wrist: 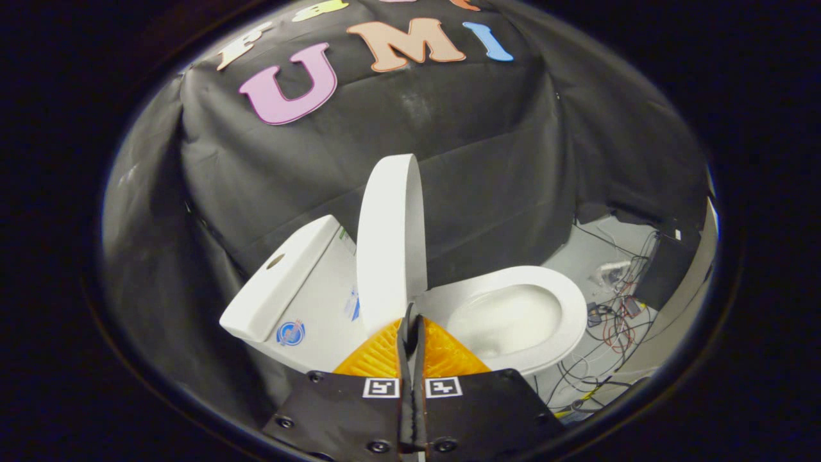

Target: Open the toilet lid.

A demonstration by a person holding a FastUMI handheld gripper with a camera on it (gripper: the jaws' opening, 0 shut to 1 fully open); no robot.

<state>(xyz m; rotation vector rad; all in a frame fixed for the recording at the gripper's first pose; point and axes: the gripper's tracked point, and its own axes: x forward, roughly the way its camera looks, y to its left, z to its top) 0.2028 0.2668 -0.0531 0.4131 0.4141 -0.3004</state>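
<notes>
We see the toilet lid [391,240] raised, standing near upright between the tank [288,295] and the open bowl [513,314], just beyond our gripper [410,321], whose jaws are clenched together on nothing. It seems not to rest on the tank, so a nudge could drop it shut. Cables [609,333] sprawl across the pale floor [580,256] beside the draped booth.

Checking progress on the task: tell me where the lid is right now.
In the gripper view the lid stands raised, near upright, between the tank and the open bowl, just ahead of the gripper, whose fingers are closed together.
</notes>
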